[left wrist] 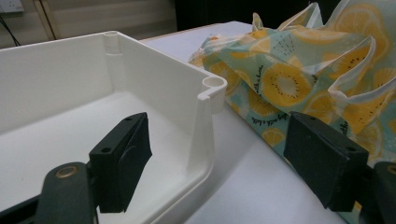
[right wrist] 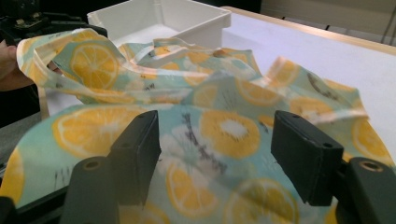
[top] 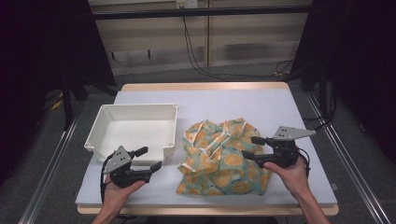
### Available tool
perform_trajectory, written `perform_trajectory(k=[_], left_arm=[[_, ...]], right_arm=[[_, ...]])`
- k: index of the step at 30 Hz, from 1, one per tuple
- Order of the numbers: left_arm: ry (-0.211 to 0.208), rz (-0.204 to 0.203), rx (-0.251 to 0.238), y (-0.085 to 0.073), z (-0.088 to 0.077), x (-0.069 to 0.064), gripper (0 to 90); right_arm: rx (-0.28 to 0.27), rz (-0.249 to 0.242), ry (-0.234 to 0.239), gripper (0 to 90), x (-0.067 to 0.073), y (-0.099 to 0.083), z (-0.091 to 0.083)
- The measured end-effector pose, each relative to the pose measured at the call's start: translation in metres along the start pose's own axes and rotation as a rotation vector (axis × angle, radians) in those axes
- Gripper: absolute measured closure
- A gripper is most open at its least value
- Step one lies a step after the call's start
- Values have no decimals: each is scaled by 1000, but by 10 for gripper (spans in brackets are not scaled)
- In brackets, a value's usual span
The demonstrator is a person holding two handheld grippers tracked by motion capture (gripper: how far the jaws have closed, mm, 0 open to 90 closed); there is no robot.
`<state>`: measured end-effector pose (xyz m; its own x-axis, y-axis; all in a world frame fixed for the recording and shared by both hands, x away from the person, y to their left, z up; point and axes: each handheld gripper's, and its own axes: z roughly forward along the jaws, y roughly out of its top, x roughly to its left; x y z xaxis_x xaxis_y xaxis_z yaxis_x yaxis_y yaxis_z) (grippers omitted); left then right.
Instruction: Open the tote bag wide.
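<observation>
Cloth [top: 224, 156] with a print of orange slices on pale green lies crumpled on the bench [top: 261, 105], in the near right part, just beside the white bin [top: 133, 128] on its right. Its white-edged hems and folds stand up in several places, so it is not flat and not folded.

Judging from this, the work is at its very start: the cloth is not yet gripped, and both hands are only coming to it. The right tool [top: 253, 148] is over the right edge of the cloth with its jaws spread; in the right gripper view the fabric [right wrist: 210, 135] passes between and below the two pads [right wrist: 303, 156], but they do not press it. The left tool [top: 150, 158] is near the front right corner of the bin, jaws also spread, holding nothing; in the left gripper view the bin corner [left wrist: 212, 88] stands between the jaws and the cloth [left wrist: 299, 79] is farther to the right.

The next move probably calls for closing the right tool on an edge or hem, not on a thick bunch, and for bringing the left tool past the bin corner to a second hem.

The bin is open on top and its floor looks bare; nothing is inside it.
</observation>
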<state>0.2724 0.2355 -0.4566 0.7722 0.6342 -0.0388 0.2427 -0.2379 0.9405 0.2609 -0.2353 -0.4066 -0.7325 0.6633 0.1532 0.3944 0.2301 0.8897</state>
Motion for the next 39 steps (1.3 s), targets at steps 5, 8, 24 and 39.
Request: perform_trajectory(k=[5,8,24,39], left_arm=[[9,-13,3,-2,-1,3,226],[11,-19,6,-3,0,4,226],[23,-22,13,-3,0,6,226],[15,-22,9,-4,-1,6,224]], right_arm=[[21,-26,28,337,-4,18,15],[42,-31,37,351,-9,25,24],[188,-54,130,317,-18,47,78],[298,-88,179,835,-10,34,110]])
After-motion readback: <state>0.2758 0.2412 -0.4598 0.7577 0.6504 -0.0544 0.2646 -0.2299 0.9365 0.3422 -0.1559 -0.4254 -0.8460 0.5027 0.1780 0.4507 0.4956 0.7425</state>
